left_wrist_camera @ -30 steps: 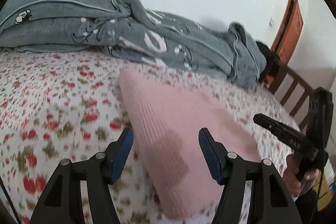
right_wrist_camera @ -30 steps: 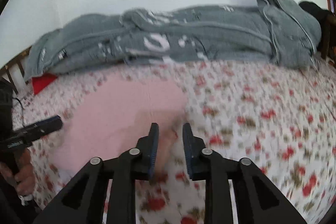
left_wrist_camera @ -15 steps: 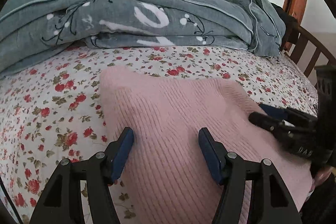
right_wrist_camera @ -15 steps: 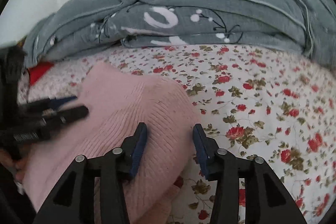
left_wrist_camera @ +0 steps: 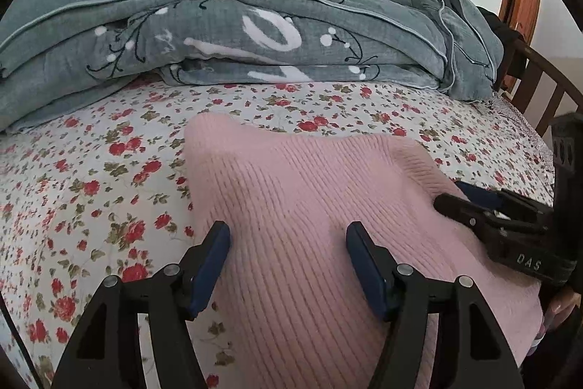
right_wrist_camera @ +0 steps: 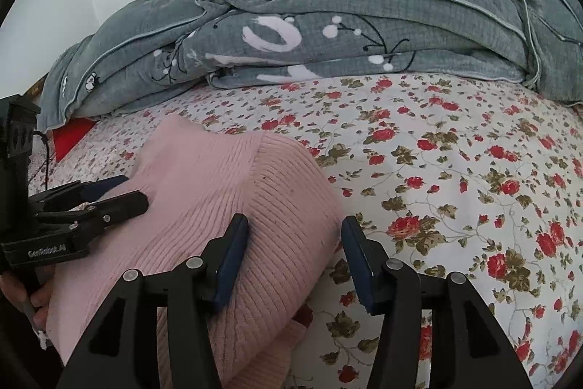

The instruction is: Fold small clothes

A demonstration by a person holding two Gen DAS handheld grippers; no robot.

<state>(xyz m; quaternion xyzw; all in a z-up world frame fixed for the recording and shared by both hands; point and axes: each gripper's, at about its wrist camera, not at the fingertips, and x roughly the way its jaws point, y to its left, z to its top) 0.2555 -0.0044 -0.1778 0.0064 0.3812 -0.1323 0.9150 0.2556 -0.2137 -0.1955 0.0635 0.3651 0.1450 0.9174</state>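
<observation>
A pink ribbed knit garment lies folded on the flowered sheet. My left gripper hovers over its near left part. Its jaws are opening, the knit lies beneath them, and the pads press on nothing. My right gripper straddles the garment's right edge, left finger over the knit, right finger over the sheet. Its jaws are opening too and grip nothing. Each gripper shows in the other's view: the right gripper and the left gripper both rest low on the pink fabric.
A bunched grey quilt with white print runs along the wall behind the garment. A wooden bed rail closes the right end. A red item peeks from under the quilt at left. Flowered sheet stretches right of the garment.
Both grippers have come forward and down onto the pink garment, then stopped. The right jaws have widened from a narrow gap. The garment now lies flat and still.
</observation>
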